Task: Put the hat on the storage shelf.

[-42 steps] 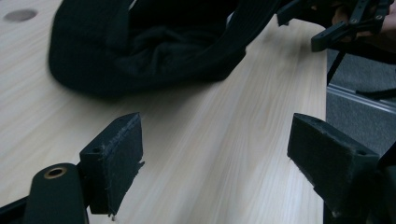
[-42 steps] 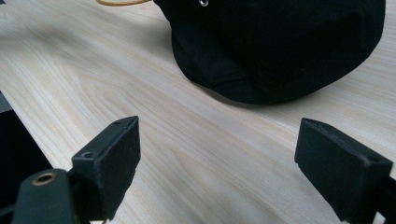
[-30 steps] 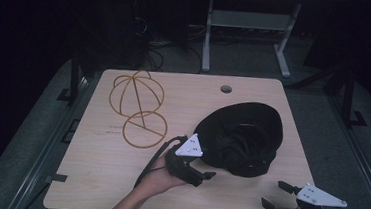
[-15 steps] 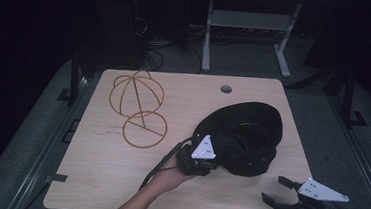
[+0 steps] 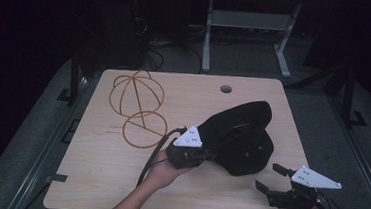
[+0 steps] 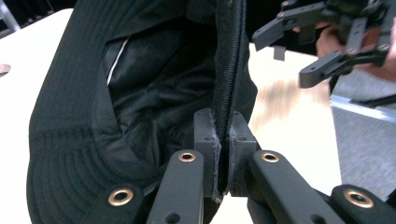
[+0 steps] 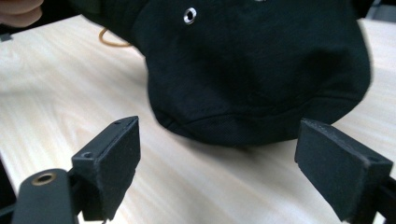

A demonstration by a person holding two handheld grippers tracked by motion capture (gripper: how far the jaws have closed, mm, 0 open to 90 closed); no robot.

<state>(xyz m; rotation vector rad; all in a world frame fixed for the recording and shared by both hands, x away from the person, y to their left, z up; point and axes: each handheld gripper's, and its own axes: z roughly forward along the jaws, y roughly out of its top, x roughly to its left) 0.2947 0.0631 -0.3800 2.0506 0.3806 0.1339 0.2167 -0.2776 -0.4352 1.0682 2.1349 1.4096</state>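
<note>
My left gripper (image 6: 223,154) pinches the hat (image 5: 241,136) brim tight; my right gripper (image 5: 274,179), wide open and empty just beside its crown, should approach low.

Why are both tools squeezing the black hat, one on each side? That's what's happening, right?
Not quite. The left tool is shut on the edge of the black hat, as the left gripper view shows. The right tool is not squeezing it: in the right gripper view its jaws stand wide open, short of the hat, with bare table between them.
</note>
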